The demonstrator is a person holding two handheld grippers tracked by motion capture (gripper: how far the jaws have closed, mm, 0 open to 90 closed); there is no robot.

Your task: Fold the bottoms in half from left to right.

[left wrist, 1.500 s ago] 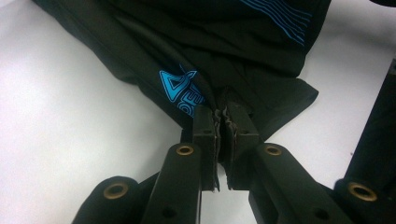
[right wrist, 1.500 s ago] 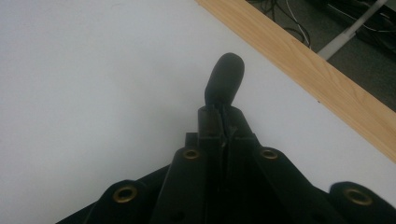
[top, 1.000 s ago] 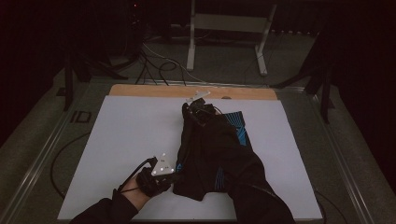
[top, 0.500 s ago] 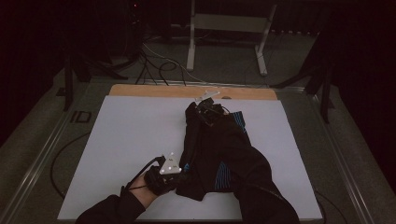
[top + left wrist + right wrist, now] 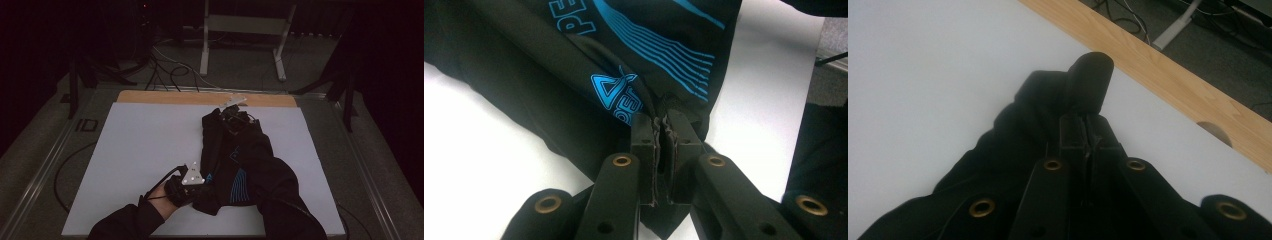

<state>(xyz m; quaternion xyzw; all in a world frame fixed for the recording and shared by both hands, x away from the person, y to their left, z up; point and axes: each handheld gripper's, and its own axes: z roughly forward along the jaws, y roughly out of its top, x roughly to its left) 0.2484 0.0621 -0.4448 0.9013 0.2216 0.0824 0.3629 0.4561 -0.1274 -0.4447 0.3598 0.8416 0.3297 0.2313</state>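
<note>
the fingers (image 5: 667, 131) of the left gripper (image 5: 663, 150) are clenched on a puckered edge of a black garment (image 5: 574, 75) printed with blue lettering and stripes, at its near end; the fingers (image 5: 1074, 131) of the right gripper (image 5: 1089, 137) are clamped on a bunched fold of the same black garment (image 5: 1013, 130) at its far end, close to the wooden strip (image 5: 1168, 75); from above, the left gripper (image 5: 192, 182) sits near the front of the white worktop (image 5: 140, 150) and the right gripper (image 5: 235, 112) near the back, the garment (image 5: 235, 160) lying in a long, partly gathered band between them, right of centre; judging by this, both ends are secured but the cloth is neither spread flat nor neatly folded, so the arranging looks only partway through, with the smoothing or folding yet to be done.
</note>
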